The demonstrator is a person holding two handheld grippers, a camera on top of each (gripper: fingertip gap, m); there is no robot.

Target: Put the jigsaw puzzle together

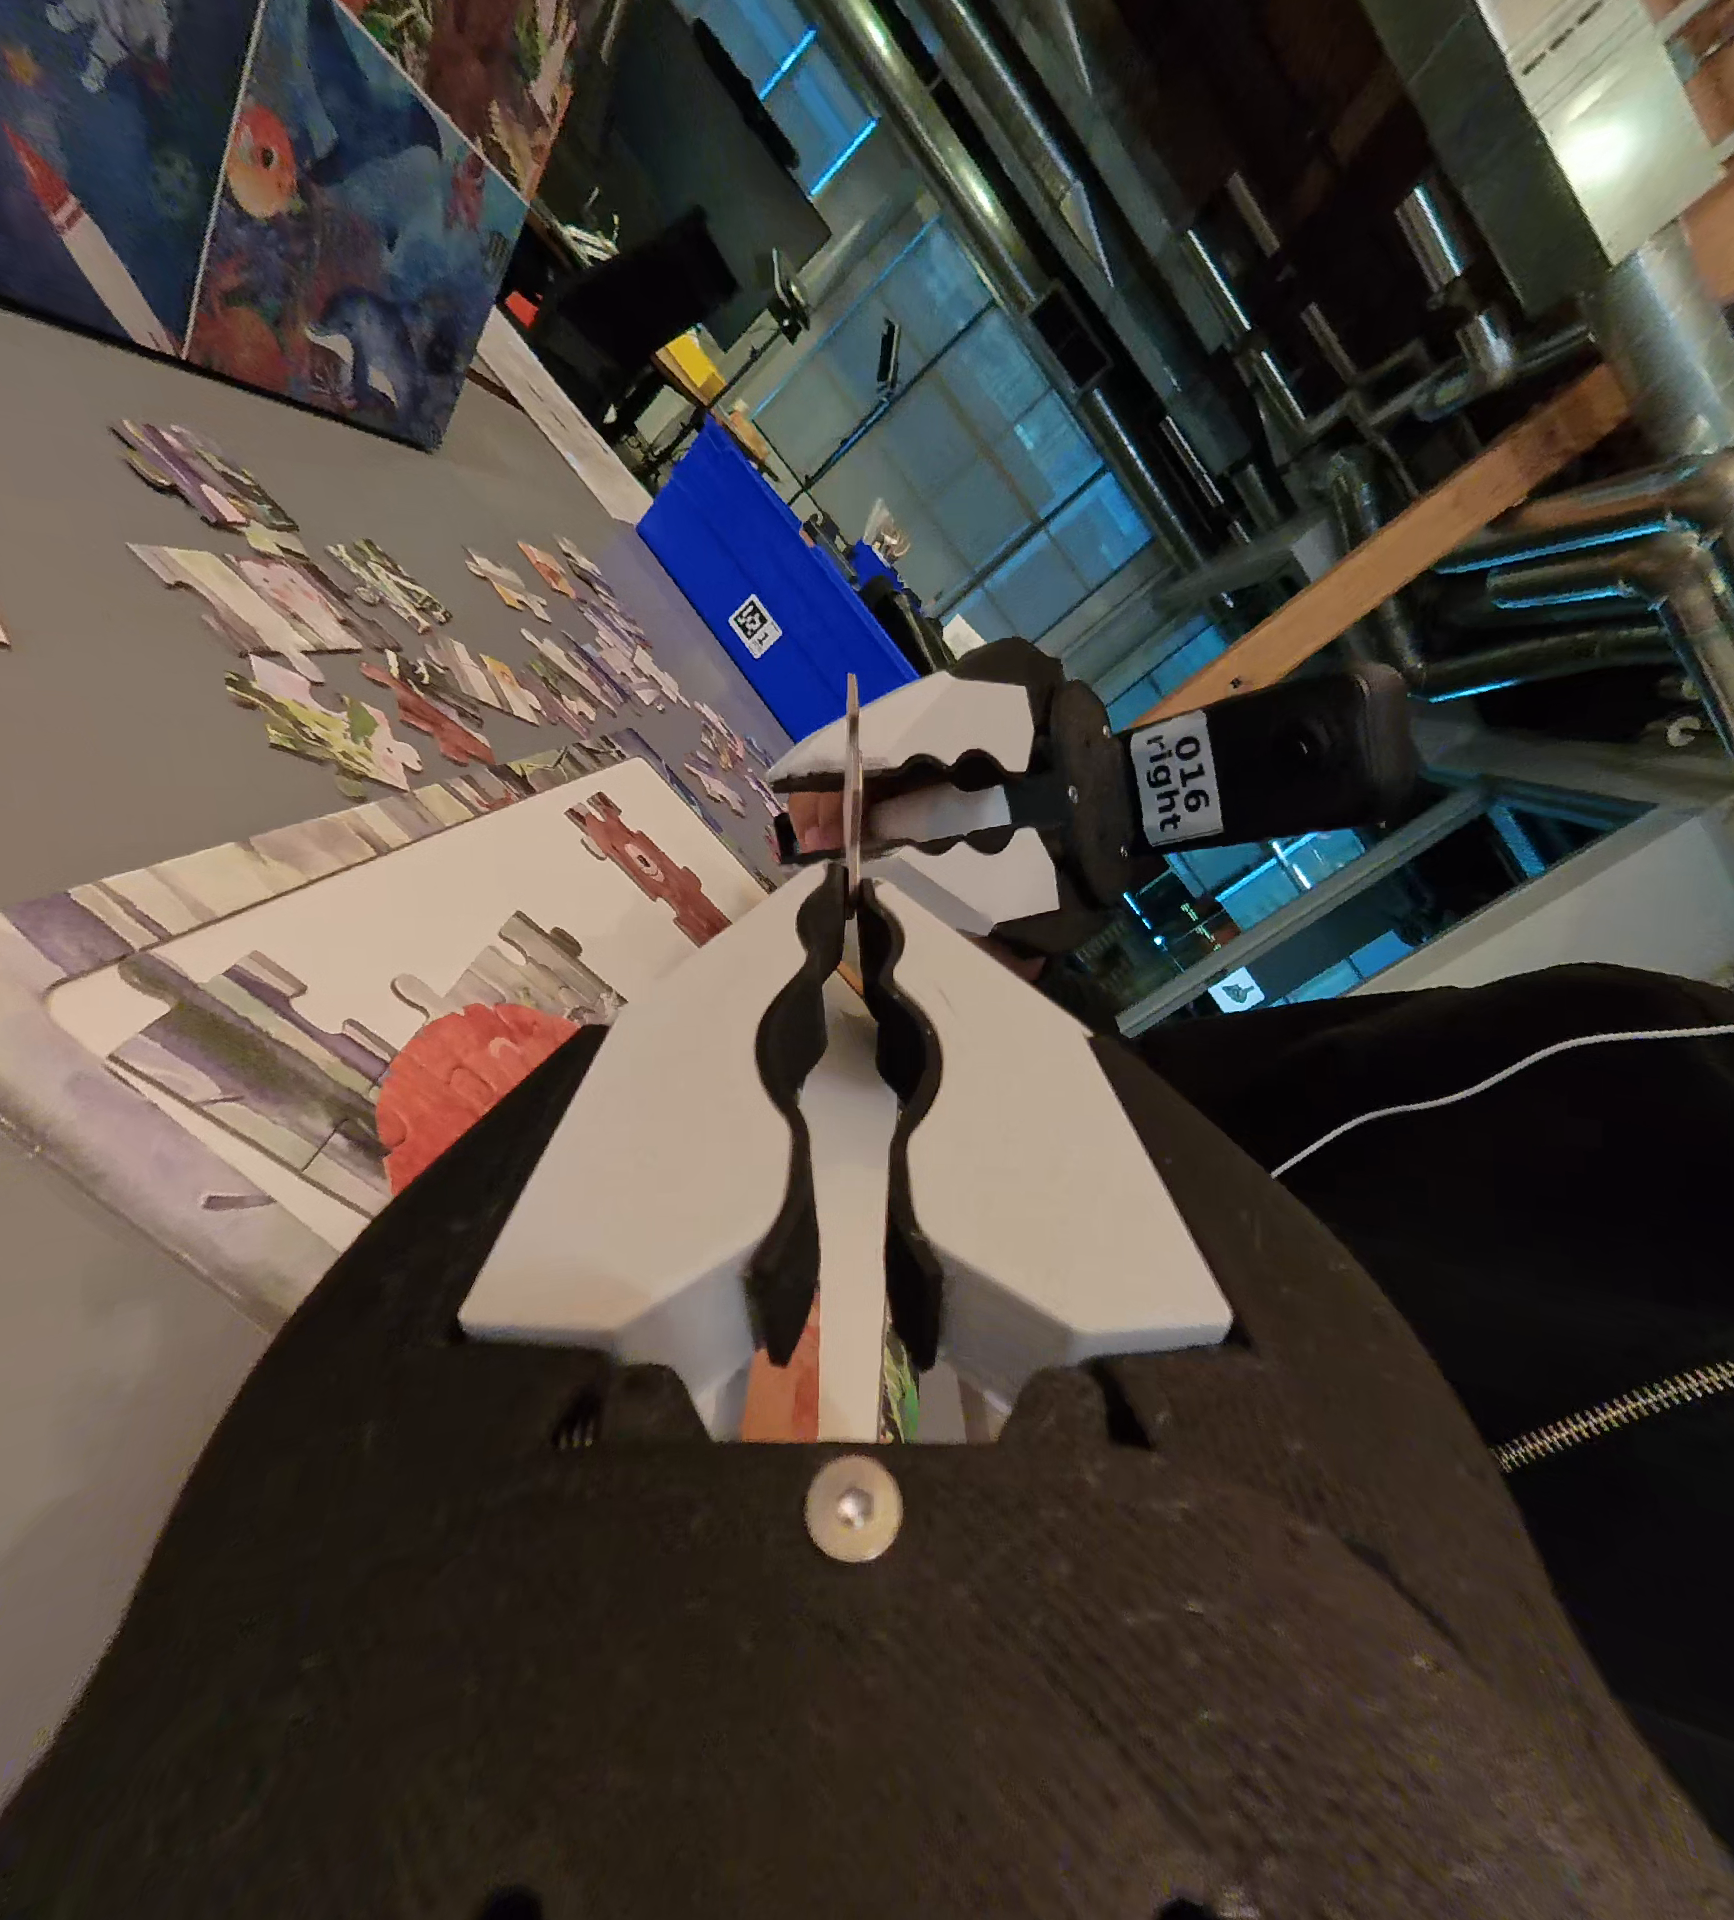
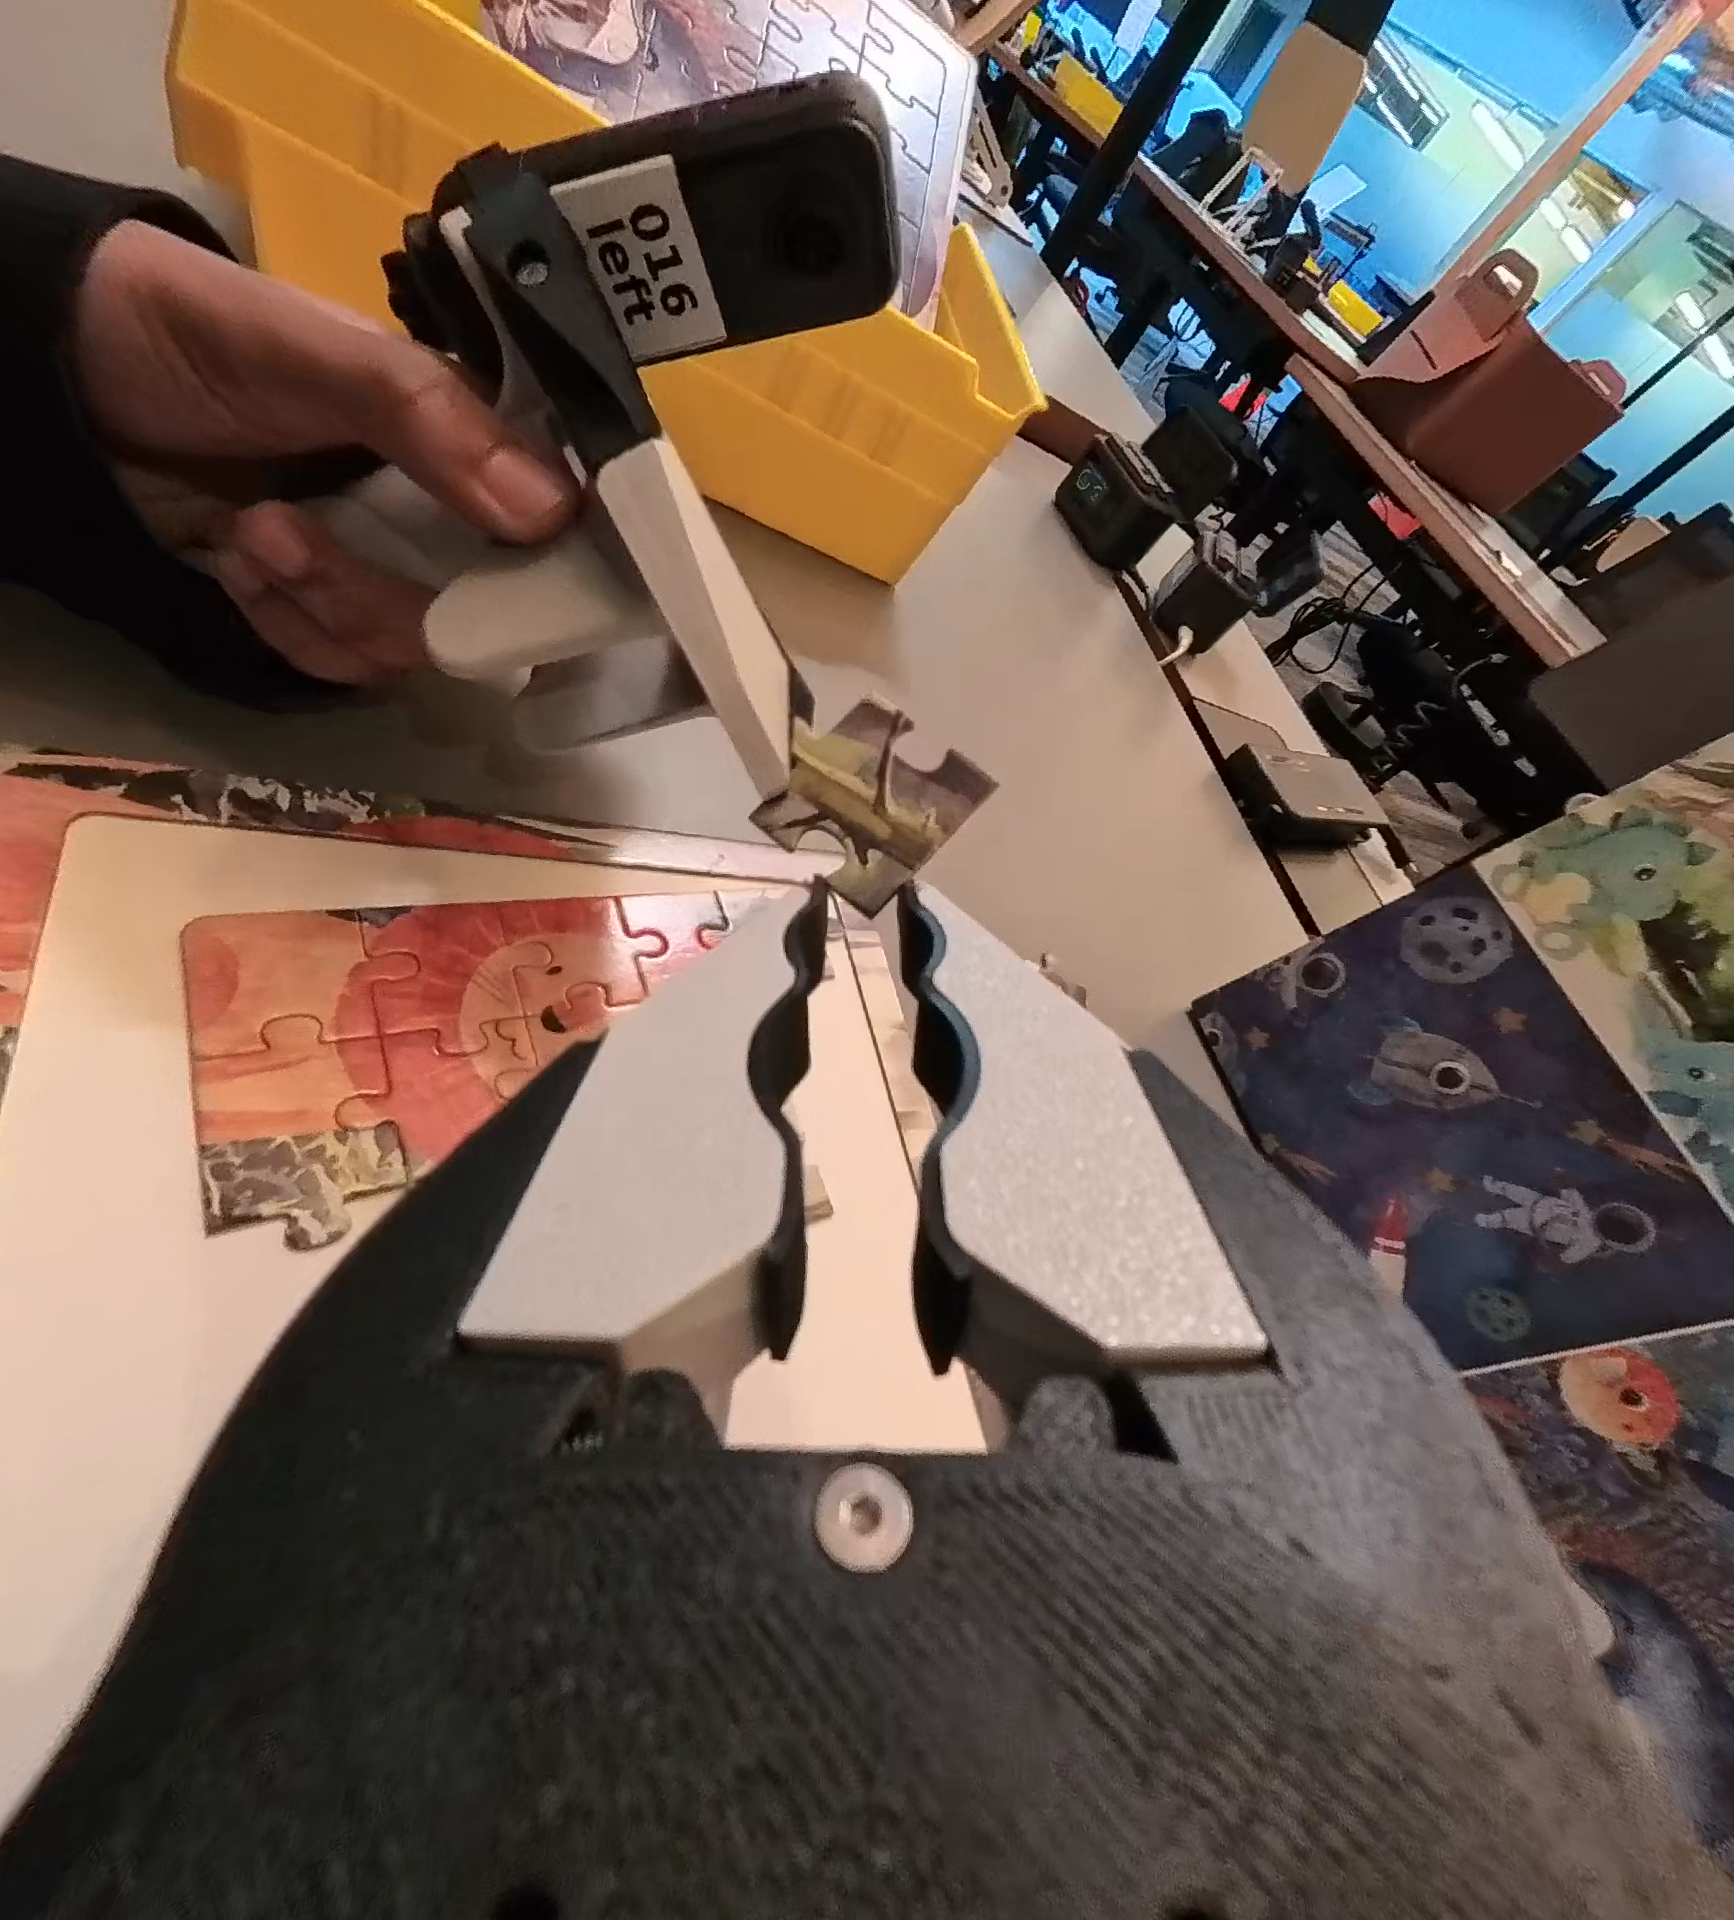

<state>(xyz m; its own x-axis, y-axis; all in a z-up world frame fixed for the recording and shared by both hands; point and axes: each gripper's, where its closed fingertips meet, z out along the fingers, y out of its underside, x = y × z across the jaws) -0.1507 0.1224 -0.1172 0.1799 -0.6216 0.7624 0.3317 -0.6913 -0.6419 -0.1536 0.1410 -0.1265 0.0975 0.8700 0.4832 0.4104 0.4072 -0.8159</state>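
Grey table (image 1: 52,790) seen bearing puzzle tray (image 2: 94,1340) with partly assembled lion picture. Loose pieces (image 1: 323,623) scattered beyond tray. Large illustrated boards (image 2: 1465,1122) laid beside tray. Yellow bin (image 2: 821,436) set at far side; small black devices (image 2: 1133,488) placed near table edge.

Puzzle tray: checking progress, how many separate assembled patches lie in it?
2: a red-and-grey cardboard lion patch near the left tongs, a brown cardboard patch farther off; the tongs may hide more.
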